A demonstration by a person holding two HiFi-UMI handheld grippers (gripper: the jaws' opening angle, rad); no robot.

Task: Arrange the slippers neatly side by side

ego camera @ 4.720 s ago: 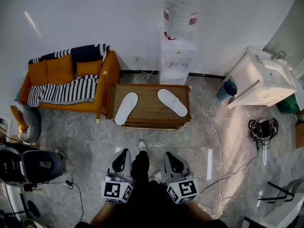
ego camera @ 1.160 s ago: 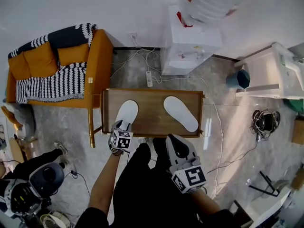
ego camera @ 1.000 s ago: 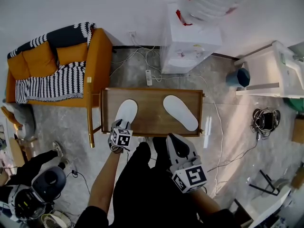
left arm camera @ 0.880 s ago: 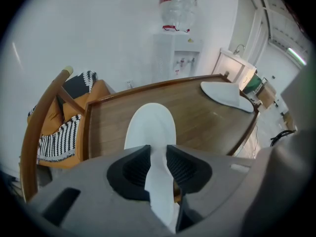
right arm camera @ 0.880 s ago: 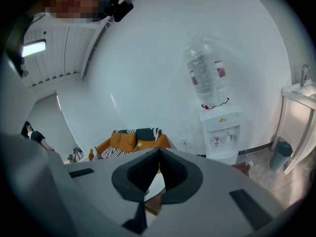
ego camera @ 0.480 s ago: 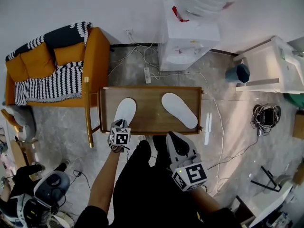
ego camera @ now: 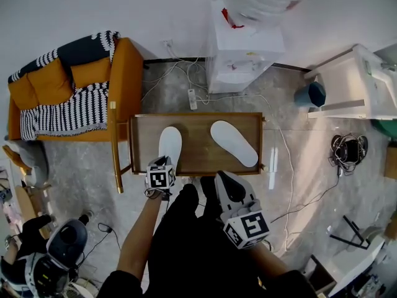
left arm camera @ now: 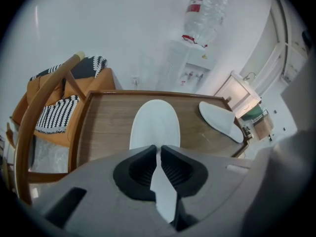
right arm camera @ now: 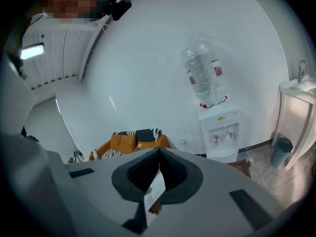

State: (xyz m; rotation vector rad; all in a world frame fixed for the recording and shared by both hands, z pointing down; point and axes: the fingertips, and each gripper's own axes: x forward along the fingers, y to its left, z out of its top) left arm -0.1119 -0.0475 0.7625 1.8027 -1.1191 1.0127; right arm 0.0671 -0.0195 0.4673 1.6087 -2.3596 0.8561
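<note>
Two white slippers lie on a low wooden table (ego camera: 198,161). My left gripper (ego camera: 162,161) stands at the table's near edge, shut on the heel of the left slipper (ego camera: 170,143). In the left gripper view that slipper (left arm camera: 154,125) runs straight away from the jaws of my left gripper (left arm camera: 159,149), its heel pinched between the pads. The right slipper (ego camera: 233,143) lies slanted, toe to the far left, a gap away from the other; it is also in the left gripper view (left arm camera: 222,121). My right gripper (ego camera: 221,179) hangs off the table above my legs, shut and empty, pointed at the wall (right arm camera: 159,152).
An orange sofa (ego camera: 74,98) with a striped blanket stands left of the table. A water dispenser (ego camera: 245,48) is behind it, with a power strip (ego camera: 192,98) and cables on the floor. A white cabinet (ego camera: 353,85) and a blue bin (ego camera: 309,95) are at the right.
My left gripper has shut on the left slipper's heel. That slipper has swung from a slant to pointing straight away. The right gripper has stayed put.
</note>
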